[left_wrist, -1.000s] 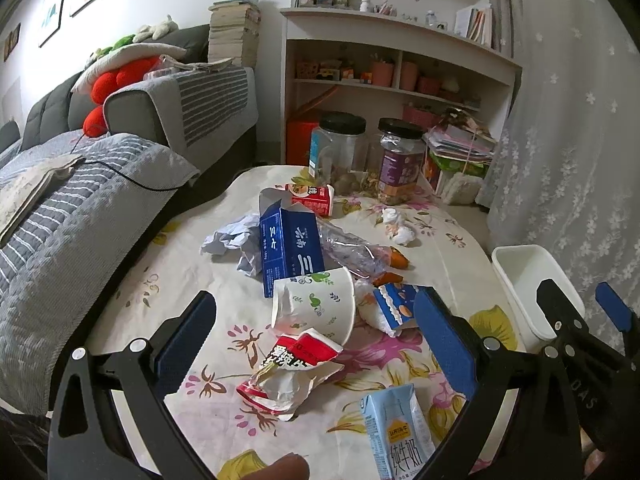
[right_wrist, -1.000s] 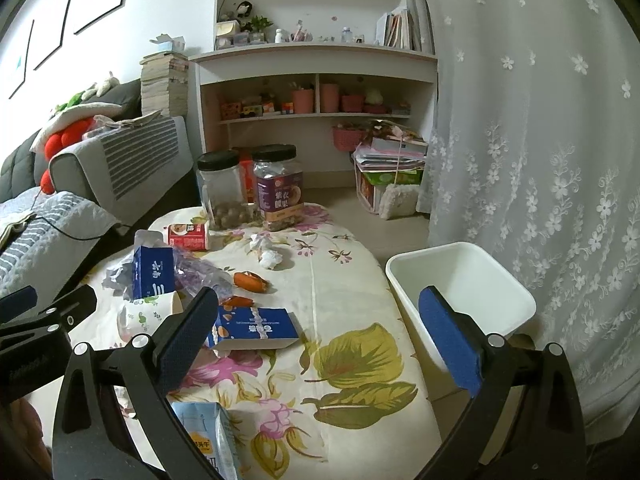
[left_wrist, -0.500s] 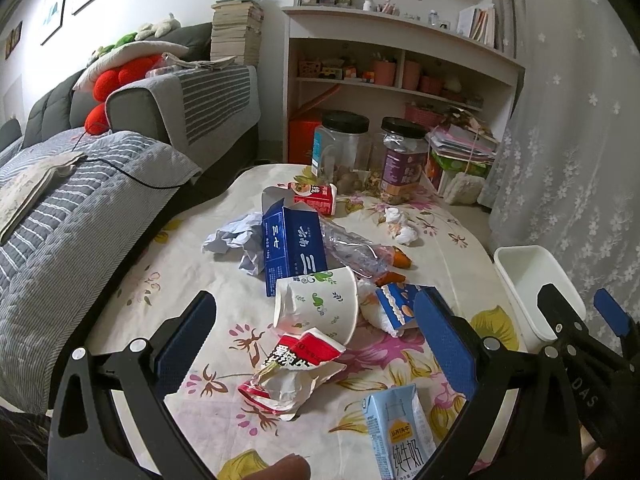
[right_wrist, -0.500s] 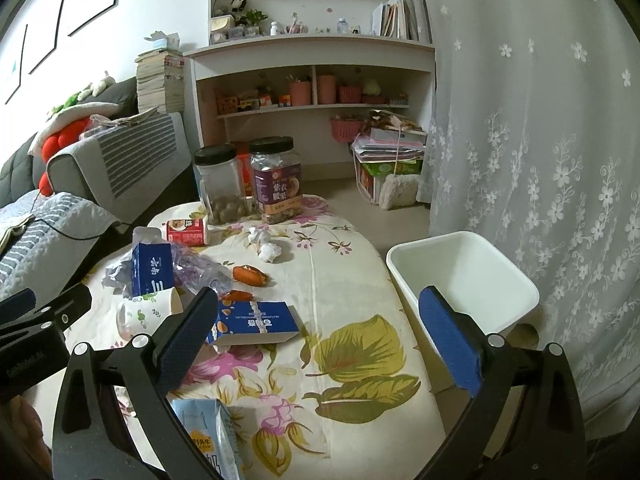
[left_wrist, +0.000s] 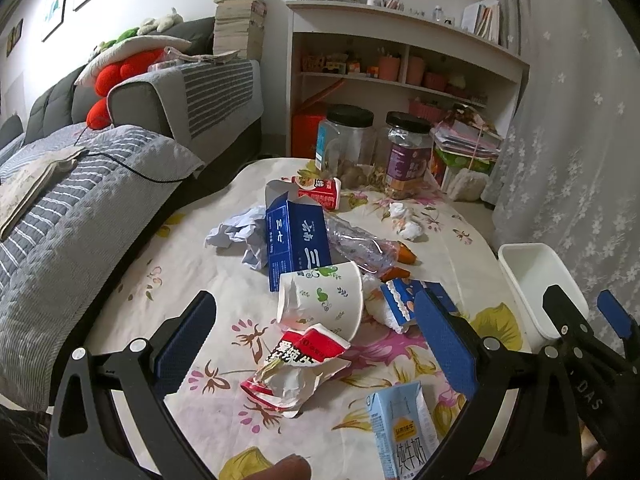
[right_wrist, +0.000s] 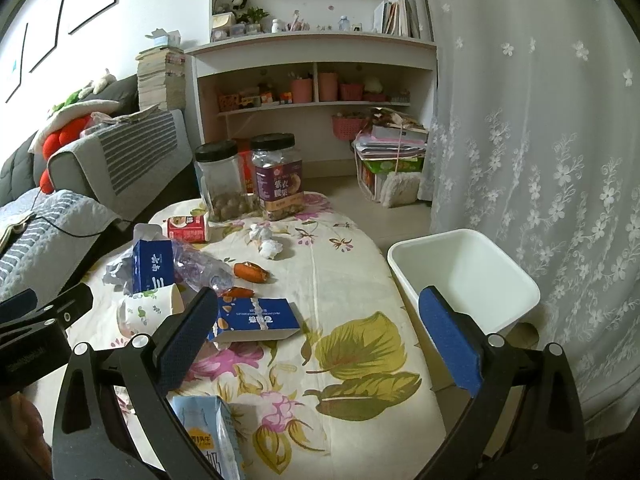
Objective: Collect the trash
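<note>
Your left gripper (left_wrist: 312, 344) and right gripper (right_wrist: 316, 340) hover with fingers apart over the worktop's (right_wrist: 344, 280) scattered trash, a crumpled red wrapper (left_wrist: 296, 368) and paper cup (left_wrist: 320, 300) nearest, the white bin (right_wrist: 460, 276) off its right edge.

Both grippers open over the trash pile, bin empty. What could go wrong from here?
1. The paper cup lies tipped against the blue carton and over the red wrapper; closing the left gripper there may grab several or shove the pile.
2. The bin sits below the table's right edge; a release too early drops trash on the floor.
3. The jars stand right behind the trash and aren't trash; a far reach may knock them.
</note>
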A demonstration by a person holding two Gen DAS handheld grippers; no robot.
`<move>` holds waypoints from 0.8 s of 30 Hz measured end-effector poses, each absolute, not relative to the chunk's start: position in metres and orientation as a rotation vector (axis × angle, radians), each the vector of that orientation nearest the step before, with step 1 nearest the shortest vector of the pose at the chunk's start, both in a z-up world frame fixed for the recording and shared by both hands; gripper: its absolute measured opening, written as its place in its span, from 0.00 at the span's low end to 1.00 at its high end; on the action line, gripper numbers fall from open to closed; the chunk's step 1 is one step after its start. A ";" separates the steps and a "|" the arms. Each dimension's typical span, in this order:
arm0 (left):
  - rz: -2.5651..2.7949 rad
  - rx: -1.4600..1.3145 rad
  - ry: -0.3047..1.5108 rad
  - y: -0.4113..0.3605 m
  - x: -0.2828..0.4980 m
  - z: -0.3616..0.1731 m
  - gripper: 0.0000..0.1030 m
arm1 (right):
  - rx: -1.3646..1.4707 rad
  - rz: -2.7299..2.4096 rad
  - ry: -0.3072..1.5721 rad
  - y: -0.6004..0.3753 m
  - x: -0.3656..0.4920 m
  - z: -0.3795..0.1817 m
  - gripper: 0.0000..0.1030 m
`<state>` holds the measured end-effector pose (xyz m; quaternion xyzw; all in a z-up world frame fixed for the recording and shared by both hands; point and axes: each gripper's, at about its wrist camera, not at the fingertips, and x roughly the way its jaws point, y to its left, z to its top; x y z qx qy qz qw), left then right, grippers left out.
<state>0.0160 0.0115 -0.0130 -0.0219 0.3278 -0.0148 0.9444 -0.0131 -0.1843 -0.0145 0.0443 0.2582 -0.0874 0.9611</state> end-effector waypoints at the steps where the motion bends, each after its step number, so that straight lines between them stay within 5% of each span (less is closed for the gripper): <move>1: -0.028 -0.044 0.671 0.010 0.017 -0.013 0.93 | 0.089 -0.176 0.525 -0.184 -0.013 -0.015 0.93; 12: -0.003 -0.001 0.770 0.008 0.029 -0.026 0.93 | 0.086 -0.144 0.596 -0.181 -0.003 -0.022 0.93; 24: 0.019 0.059 1.054 0.032 0.067 -0.072 0.93 | 0.053 0.002 0.890 -0.161 0.020 -0.062 0.93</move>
